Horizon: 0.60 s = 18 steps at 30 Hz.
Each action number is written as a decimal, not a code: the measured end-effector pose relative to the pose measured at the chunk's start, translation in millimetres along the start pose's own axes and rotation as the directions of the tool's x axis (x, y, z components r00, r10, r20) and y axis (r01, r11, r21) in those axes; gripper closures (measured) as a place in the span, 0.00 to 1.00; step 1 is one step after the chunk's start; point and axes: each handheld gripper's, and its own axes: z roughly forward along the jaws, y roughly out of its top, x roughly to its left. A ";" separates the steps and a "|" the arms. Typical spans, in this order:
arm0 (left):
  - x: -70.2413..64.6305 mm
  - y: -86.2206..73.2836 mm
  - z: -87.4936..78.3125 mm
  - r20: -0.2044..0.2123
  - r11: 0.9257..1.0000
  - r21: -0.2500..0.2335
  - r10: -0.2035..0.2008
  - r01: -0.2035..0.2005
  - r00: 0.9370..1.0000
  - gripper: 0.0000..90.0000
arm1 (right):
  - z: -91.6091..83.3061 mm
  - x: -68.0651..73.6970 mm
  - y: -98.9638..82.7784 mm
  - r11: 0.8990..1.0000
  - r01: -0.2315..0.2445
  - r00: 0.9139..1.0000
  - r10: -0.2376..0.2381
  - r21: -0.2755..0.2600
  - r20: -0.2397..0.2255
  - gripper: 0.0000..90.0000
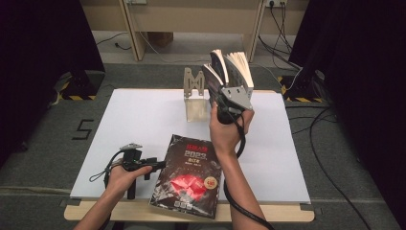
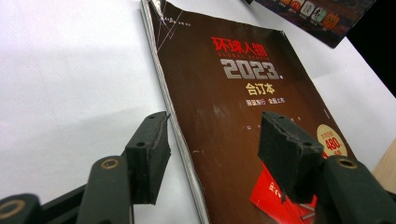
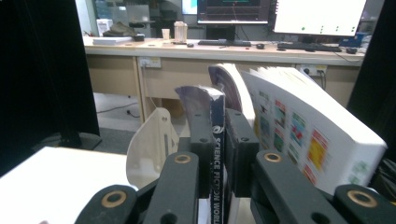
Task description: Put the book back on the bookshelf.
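Paperback flops open, held by its spine in the right tool, while the left tool gapes wide over the heavy magazine.

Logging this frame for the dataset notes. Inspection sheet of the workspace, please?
Surface: white board on a wooden table, on grey carpet.
Job's things: thick paperback book held up, pages fanned open, "SCIENCE FICTION WORLD" on its spine; dark 2023 bound magazine volume flat at the board's front edge; metal bookend upright at the back.
Clutter: nothing seen.
Grippers: right gripper shut on the book's spine, raised beside the bookend; left gripper open, its fingers astride the magazine volume's left edge, not pressing it.
Cables: one trails from each gripper; more on the floor at right.
Surroundings: black curtains both sides, desks with monitors behind.
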 end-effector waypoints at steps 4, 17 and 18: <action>-1.2 -0.2 -0.3 0.003 1.000 -0.002 -0.003 0.003 1.000 0.47 | -12.0 -0.6 -5.2 1.000 0.004 1.000 -0.004 0.019 -0.003 0.92; -1.7 0.7 0.4 0.006 1.000 -0.003 -0.001 0.001 1.000 0.47 | -9.7 -12.9 -6.9 0.992 -0.013 1.000 0.016 0.126 -0.025 0.88; -1.7 0.6 0.5 0.007 1.000 -0.003 -0.001 0.001 1.000 0.47 | -8.8 -12.8 -7.6 0.991 -0.012 1.000 0.015 0.130 -0.019 0.88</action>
